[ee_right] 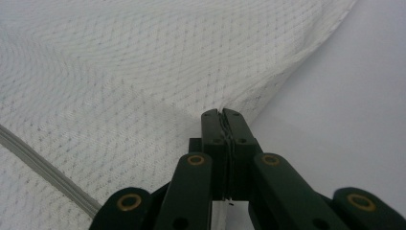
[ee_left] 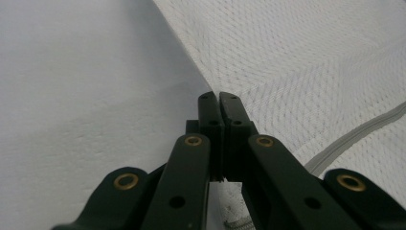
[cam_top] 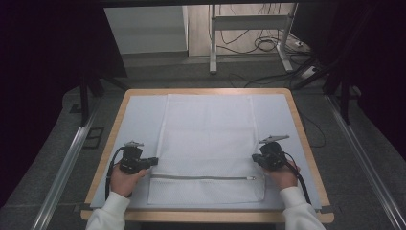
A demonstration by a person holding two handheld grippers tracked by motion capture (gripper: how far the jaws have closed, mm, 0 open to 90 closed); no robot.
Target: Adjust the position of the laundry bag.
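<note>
Your left hand-held gripper [cam_top: 152, 161] and right hand-held gripper [cam_top: 255, 160] each pinch the mesh laundry bag [cam_top: 207, 139] at its 9 and 3 o'clock edges.

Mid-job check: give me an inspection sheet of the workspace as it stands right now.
Surface: wooden-edged table under a pale grey mat.
Job's things: white mesh bag lying flat, zipper closed along its near part.
Clutter: nothing seen.
Tongs: left tongs shut on the bag's left edge; right tongs shut on its right edge, mesh pinched between the jaws.
Cables: floor cables beyond the table.
Surroundings: metal stand legs, dark curtains.
</note>
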